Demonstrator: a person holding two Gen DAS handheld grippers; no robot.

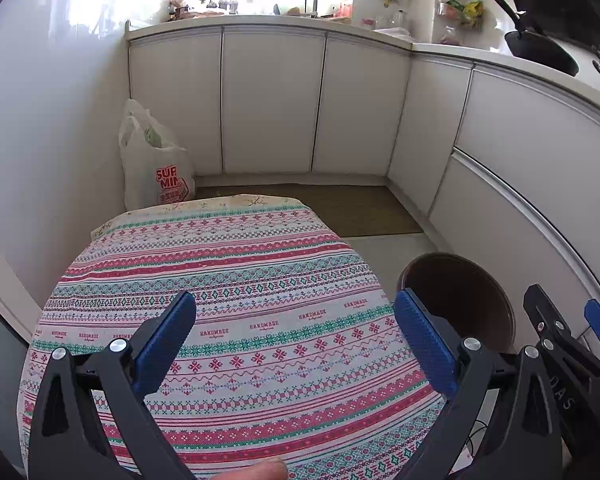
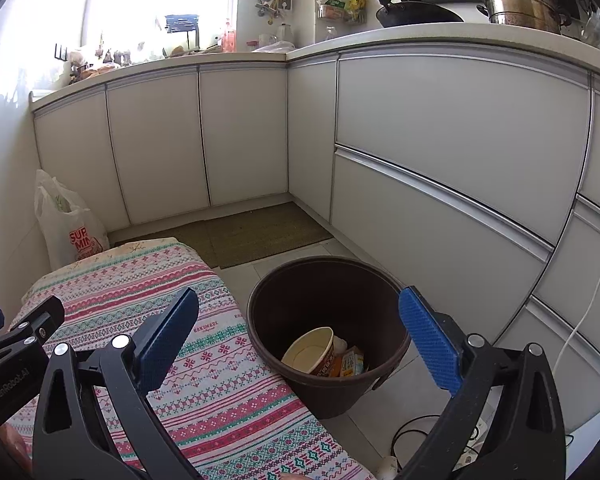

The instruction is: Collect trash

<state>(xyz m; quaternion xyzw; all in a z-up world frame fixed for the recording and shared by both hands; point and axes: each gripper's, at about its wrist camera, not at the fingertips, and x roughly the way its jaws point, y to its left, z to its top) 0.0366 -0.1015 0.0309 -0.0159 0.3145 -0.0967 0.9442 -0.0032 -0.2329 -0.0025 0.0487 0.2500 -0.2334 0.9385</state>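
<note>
A brown bucket (image 2: 328,312) stands on the floor to the right of a table under a patterned cloth (image 1: 228,280). Inside it lie a paper cup (image 2: 312,350), a small yellow carton (image 2: 352,362) and something white. My left gripper (image 1: 296,336) hovers open over the cloth with nothing between its blue pads. My right gripper (image 2: 300,332) is open too, held above the bucket's near rim, empty. In the left wrist view the bucket (image 1: 460,300) shows at the right, with the right gripper's tip (image 1: 568,332) beside it. No trash shows on the cloth.
White kitchen cabinets (image 2: 440,152) wrap the corner behind and to the right. A white plastic bag (image 1: 152,164) stands on the floor at the wall, past the table. A green mat (image 2: 252,236) covers the floor by the cabinets. Cables (image 2: 420,432) lie right of the bucket.
</note>
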